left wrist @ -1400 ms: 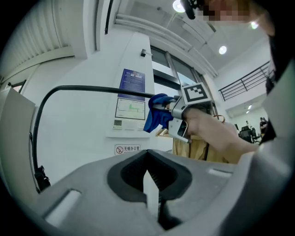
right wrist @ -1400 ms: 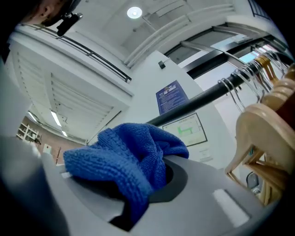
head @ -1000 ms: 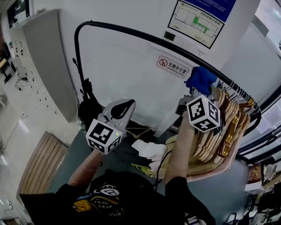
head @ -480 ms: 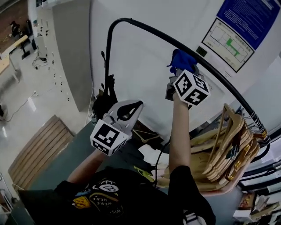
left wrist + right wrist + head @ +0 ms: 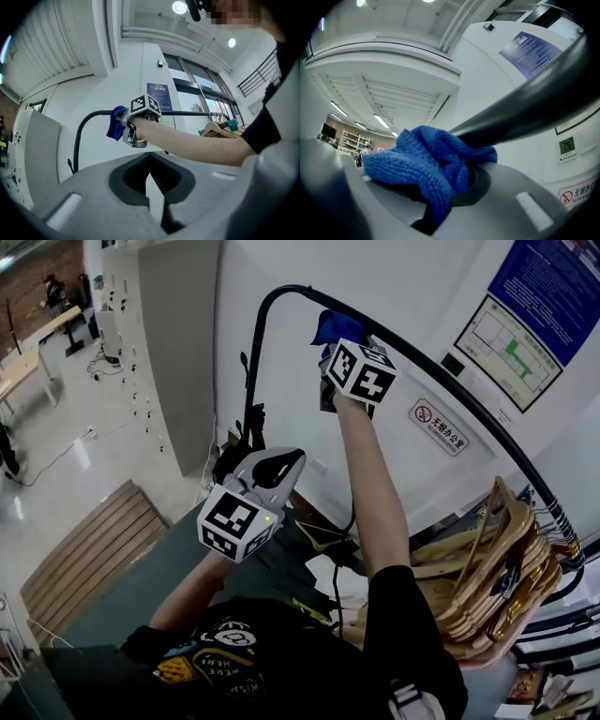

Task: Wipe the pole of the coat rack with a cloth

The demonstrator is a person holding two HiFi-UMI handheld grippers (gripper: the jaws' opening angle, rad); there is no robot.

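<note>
Right gripper: I hold my right gripper (image 5: 330,345) high at the end of a stretched arm, jaws clamped on the cloth.
Cloth: the blue cloth (image 5: 425,161) is bunched between those jaws and spills over both of them. It is pressed against the pole just past the jaw tips.
Pole: the black pole (image 5: 448,379) runs from the cloth away to the right and downward. Just left of my right gripper it bends into an upright. In the right gripper view it crosses above the jaws, from the cloth to the upper right.
Left gripper: I carry my left gripper (image 5: 274,465) low, well below and left of the right one, apart from the pole. Its jaw tips meet with nothing between them. It points up at the right gripper, which shows above its jaws in the left gripper view.
Arm: my bare right arm (image 5: 373,502) rises just right of the left gripper.
Hangers: wooden hangers (image 5: 487,563) crowd the pole's low far end, well right of both grippers.
Wall: a red-ringed sign (image 5: 439,425) hangs under the pole, right of the right gripper, with a blue poster (image 5: 553,277) farther right.
Floor: a slatted wooden board (image 5: 84,563) lies left of and below the left gripper.
</note>
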